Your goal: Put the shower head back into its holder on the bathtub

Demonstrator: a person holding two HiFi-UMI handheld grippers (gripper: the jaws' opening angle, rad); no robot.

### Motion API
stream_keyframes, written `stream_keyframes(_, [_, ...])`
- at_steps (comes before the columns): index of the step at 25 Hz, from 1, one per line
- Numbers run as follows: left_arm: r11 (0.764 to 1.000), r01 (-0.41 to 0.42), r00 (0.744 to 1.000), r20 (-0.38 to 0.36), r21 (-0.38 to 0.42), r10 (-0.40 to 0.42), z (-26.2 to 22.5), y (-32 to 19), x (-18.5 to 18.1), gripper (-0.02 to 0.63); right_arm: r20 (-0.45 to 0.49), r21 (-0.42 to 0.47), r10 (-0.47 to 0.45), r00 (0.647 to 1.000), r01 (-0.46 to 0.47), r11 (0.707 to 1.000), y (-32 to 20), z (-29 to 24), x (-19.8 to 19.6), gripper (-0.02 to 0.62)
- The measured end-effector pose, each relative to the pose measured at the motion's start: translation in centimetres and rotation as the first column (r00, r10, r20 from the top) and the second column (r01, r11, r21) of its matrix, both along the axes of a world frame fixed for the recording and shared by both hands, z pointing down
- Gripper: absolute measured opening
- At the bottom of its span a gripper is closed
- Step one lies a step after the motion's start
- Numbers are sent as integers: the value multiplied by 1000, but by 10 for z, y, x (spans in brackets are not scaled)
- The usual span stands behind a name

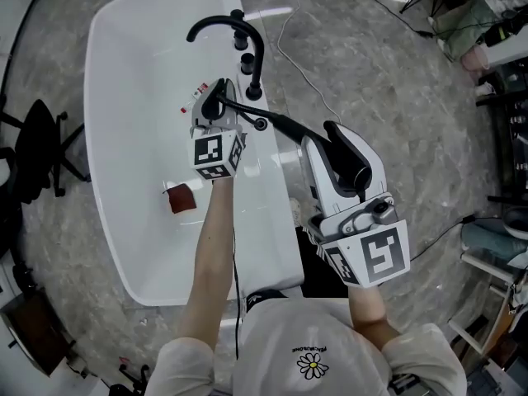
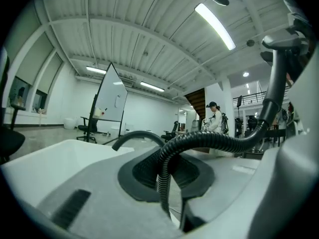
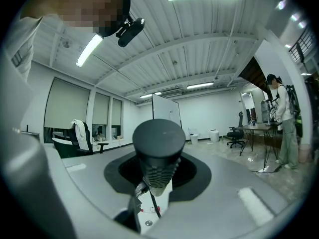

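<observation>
My left gripper [image 1: 217, 110] hangs over the white bathtub [image 1: 132, 81], shut on the black ribbed hose [image 2: 209, 141]. The hose passes between its jaws [image 2: 168, 195] and curves up to the right. My right gripper [image 1: 304, 141] is to the right, beyond the tub's rim, shut on the black shower head [image 3: 158, 146], whose round end faces the camera between the jaws [image 3: 154, 190]. A black stem [image 1: 272, 122] runs between the two grippers. The curved black faucet [image 1: 227, 27] and black fittings [image 1: 253, 91] stand on the rim at the far end; I cannot tell which one is the holder.
A red-brown block [image 1: 181, 198] lies on the tub floor. A thin cable [image 1: 301, 68] trails over the grey floor to the right. A black office chair [image 1: 41, 143] stands to the left of the tub. A person in white [image 3: 284, 123] stands far off.
</observation>
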State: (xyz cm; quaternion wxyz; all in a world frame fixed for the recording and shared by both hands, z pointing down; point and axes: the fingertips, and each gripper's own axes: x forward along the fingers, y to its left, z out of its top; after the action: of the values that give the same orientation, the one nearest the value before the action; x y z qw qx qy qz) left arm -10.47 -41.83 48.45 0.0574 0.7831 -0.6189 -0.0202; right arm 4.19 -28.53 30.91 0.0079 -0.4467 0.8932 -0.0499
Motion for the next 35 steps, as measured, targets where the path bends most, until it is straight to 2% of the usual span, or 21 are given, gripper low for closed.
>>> stream_keyframes(4, [990,-75,997,-7,-115,75,47,15,38,35,-9,-7,17,1000,-17,1000,-4,5,9,117])
stream_keyframes(9, [958,-128,992,-12,-258,129,110,36,67,35,-15,-36,19,1000,-20,999,-11,18,12,117])
stream_keyframes(20, [905,-161,986,-28,-394,164,201,24,81,38,-19,-169,-1,1000,-3,986,-37,90,13,117])
stream_keyframes(22, [884,-186,982,-42,-429,186,219,21,86,48,-22,-190,1,1000,-6,982,-44,104,13,117])
stream_keyframes(25, [855,-205,978,-59,-476,202,241,21,97,107,-36,-206,1,999,-8,979,-55,122,10,117])
stream_keyframes(26, [855,-199,979,-55,-479,197,245,24,99,141,-46,-209,-9,999,-1,978,-56,128,8,117])
stream_keyframes(29, [860,-173,984,-56,-480,167,249,36,98,177,-75,-211,-38,996,22,977,-55,140,-1,117])
stream_keyframes(32, [861,-162,987,-77,-483,143,249,46,91,184,-63,-200,-36,997,22,979,-59,145,-10,117])
stream_keyframes(35, [871,-152,988,-88,-467,125,240,53,81,184,-101,-210,-60,993,38,977,-62,162,-20,117])
